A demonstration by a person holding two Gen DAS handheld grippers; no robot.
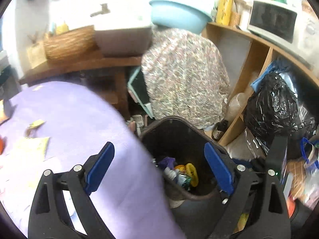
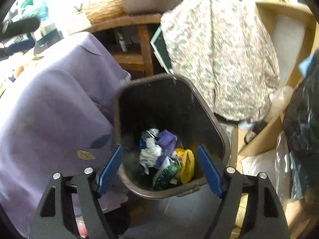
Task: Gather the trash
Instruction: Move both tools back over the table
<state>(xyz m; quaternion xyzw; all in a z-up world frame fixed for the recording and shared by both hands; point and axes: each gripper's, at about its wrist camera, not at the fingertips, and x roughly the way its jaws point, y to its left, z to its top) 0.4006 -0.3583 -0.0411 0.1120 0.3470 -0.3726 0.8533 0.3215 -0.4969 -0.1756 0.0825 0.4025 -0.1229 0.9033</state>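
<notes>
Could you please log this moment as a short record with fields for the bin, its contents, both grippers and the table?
bin: dark trash bin, upright, open top, beside the table
contents: crumpled white paper, purple scrap, green carton, yellow net
left gripper: open, empty
right gripper: open, empty, above the bin
table: purple cloth, paper scraps on it

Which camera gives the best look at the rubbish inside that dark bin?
The right wrist view: it looks straight down into the bin at the rubbish. In the left wrist view, the purple cloth covers part of the pile.
</notes>
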